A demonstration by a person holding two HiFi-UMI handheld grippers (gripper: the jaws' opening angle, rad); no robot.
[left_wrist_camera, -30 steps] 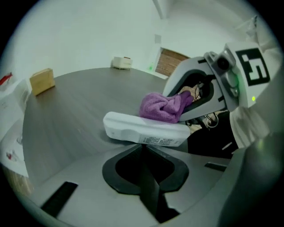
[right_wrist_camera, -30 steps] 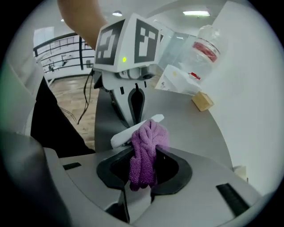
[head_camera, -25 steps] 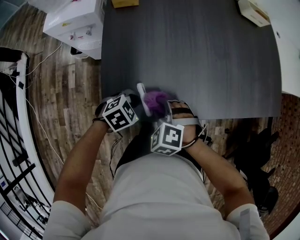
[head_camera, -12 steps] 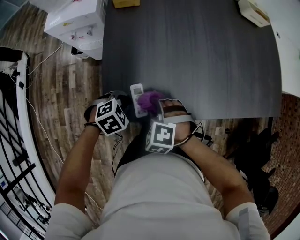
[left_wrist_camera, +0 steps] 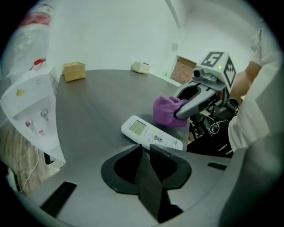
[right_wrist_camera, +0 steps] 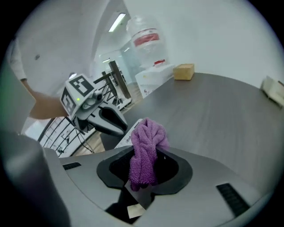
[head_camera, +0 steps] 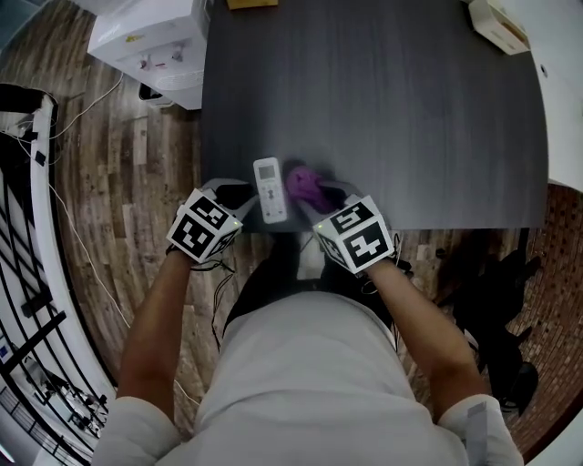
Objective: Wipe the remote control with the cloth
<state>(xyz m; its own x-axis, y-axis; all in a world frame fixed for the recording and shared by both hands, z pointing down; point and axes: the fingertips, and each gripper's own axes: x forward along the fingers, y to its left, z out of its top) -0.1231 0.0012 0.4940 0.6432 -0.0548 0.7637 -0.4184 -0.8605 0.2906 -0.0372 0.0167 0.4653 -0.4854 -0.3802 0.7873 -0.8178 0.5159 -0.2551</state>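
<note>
The white remote control (head_camera: pixel 270 189) lies flat, screen up, on the dark table (head_camera: pixel 392 109) close to its near edge. My left gripper (head_camera: pixel 239 197) sits just to the left of the remote and short of it. Its jaws (left_wrist_camera: pixel 146 153) stand slightly apart with nothing between them, and the remote (left_wrist_camera: pixel 152 133) lies just beyond the tips. My right gripper (head_camera: pixel 319 194) is shut on the bunched purple cloth (head_camera: pixel 305 184). The cloth (right_wrist_camera: pixel 144 150) sticks up out of the jaws, right beside the remote; whether the two touch I cannot tell.
A white water dispenser (head_camera: pixel 150 41) stands on the wooden floor left of the table. At the table's far edge sit a small cardboard box (left_wrist_camera: pixel 74 71) and a white box (head_camera: pixel 496 23). The person's body is right against the table's near edge.
The remote, earlier held up in the left gripper against the cloth, now lies flat on the table. The left gripper has let go and drawn back. The right gripper moved slightly right with the cloth.
</note>
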